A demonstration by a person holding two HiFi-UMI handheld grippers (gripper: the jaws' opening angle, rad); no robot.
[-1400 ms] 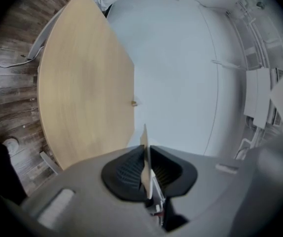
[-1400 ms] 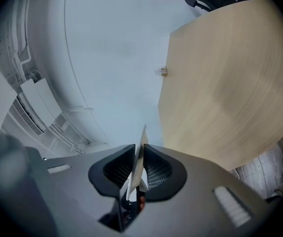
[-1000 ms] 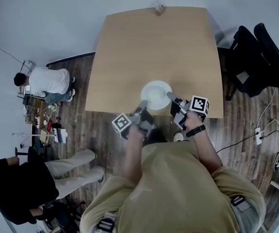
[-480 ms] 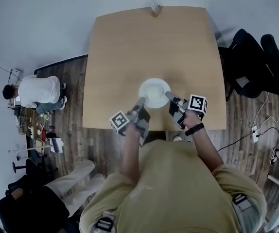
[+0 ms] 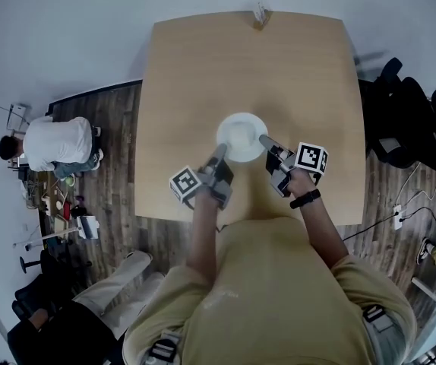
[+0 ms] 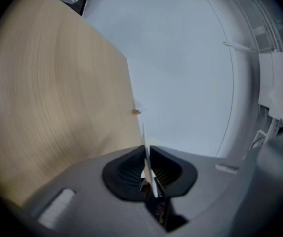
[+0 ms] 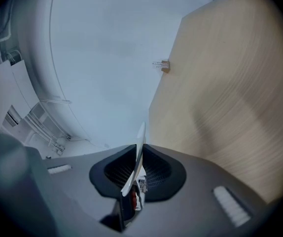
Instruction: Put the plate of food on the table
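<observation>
A white round plate (image 5: 241,137) is over the near middle of the light wooden table (image 5: 241,67); I make out no food on it from above. My left gripper (image 5: 219,153) is shut on its near-left rim, and the thin white plate edge (image 6: 145,144) stands pinched between the dark pads (image 6: 126,171). My right gripper (image 5: 264,141) holds the near-right rim; the plate edge (image 7: 140,135) sits between its pads (image 7: 157,171), which still touch it while the jaws are opening slightly. Whether the plate rests on the table I cannot tell.
A small object (image 5: 260,14) stands at the table's far edge. Black chairs (image 5: 412,120) crowd the right side. A person in a white shirt (image 5: 58,141) crouches on the wooden floor at the left, and another person's legs (image 5: 104,295) are at the lower left.
Both grippers and the plate have moved forward from the table's near edge, farther in over the tabletop. The hold on the rim looks the same.
</observation>
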